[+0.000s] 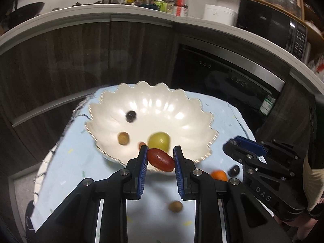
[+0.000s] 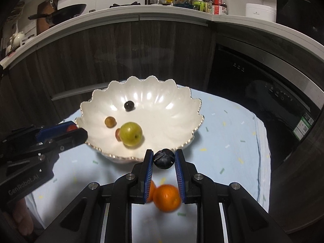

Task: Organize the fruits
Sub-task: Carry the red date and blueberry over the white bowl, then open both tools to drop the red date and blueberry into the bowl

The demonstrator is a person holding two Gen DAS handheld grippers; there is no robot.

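A white scalloped bowl (image 1: 182, 109) (image 2: 172, 105) sits on a light blue cloth. In it lie a green apple (image 1: 159, 141) (image 2: 130, 134), a dark grape (image 1: 131, 115) (image 2: 129, 105), a small brown fruit (image 1: 123, 138) (image 2: 110, 121) and a small red fruit (image 2: 117, 134). My left gripper (image 1: 160, 159) is shut on a red oblong fruit (image 1: 161, 159) at the bowl's near rim. My right gripper (image 2: 164, 159) is shut on a dark round fruit (image 2: 164, 159) by the bowl's near right rim. An orange (image 2: 166, 197) (image 1: 218, 175) lies on the cloth below it.
A small brown fruit (image 1: 175, 206) lies on the cloth (image 2: 232, 141) near my left gripper. Dark cabinets and a dishwasher (image 2: 263, 85) stand behind the table. The counter above holds bottles (image 2: 216, 0), a wok (image 2: 66, 12) and a microwave (image 1: 273, 24).
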